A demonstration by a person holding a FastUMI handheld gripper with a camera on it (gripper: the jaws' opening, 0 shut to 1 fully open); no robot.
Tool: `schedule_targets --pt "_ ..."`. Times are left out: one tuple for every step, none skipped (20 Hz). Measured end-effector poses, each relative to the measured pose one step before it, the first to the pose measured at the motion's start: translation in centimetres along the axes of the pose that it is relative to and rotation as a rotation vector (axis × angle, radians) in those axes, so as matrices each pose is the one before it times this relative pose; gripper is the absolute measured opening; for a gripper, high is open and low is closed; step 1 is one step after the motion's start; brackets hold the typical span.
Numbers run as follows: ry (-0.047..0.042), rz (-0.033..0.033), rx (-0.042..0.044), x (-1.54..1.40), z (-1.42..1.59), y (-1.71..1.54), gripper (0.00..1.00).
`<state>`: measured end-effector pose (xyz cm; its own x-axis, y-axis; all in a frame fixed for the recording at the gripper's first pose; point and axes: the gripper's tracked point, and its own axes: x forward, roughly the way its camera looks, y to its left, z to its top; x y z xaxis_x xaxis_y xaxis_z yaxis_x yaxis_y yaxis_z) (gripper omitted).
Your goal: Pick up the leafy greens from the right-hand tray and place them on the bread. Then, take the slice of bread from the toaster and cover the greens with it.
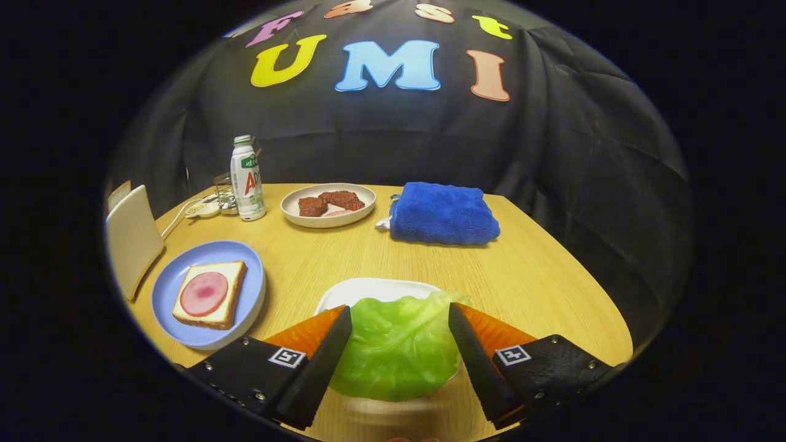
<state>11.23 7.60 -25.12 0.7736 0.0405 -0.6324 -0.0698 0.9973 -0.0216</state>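
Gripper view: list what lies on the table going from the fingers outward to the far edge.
Open gripper straddling leafy greens on the white tray → blue plate with bread → blue towel → plate of meat → bottle.

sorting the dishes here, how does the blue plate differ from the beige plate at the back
The blue plate lies nearer the gripper, whose open fingers flank the leafy greens; the beige plate sits farther back by the bottle. The blue one carries bread topped with a pink slice; the beige one holds dark brown pieces. Both are round and rest on the wooden table.
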Motion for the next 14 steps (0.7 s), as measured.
schedule_targets --pt "0.01307 0.00098 -0.00252 0.115 -0.302 -0.086 0.97" --pt "0.01048 -0.00031 -0.00182 0.139 -0.305 -0.059 0.97" --pt "0.0089 -0.00241 -0.00292 0.213 -0.105 -0.021 0.97" --pt "0.00833 -0.00078 -0.00469 0.111 -0.316 -0.1 0.97" --pt "0.01235 0.00255 -0.00459 0.207 -0.313 0.081 0.97" --pt "0.00715 0.00329 0.00696 0.012 -0.229 -0.066 0.97" --pt "0.00953 0.00228 0.01529 0.08 -0.037 -0.079 0.98" --pt "0.00857 0.00437 0.02028 -0.132 -0.181 -0.059 0.97" --pt "-0.00274 0.01325 0.01983 -0.036 0.134 0.152 0.97" --pt "0.02596 0.01975 0.02506 0.075 -0.705 0.106 0.95" --pt "-0.01925 0.00408 0.00894 -0.153 0.324 0.014 0.92" --pt "0.01033 0.00907 -0.00207 1.183 -0.453 0.194 0.91" --pt "-0.00473 0.00097 -0.00301 -0.754 0.329 0.13 0.86" --pt "0.00689 -0.00137 -0.00639 -0.285 -0.18 0.024 0.82"
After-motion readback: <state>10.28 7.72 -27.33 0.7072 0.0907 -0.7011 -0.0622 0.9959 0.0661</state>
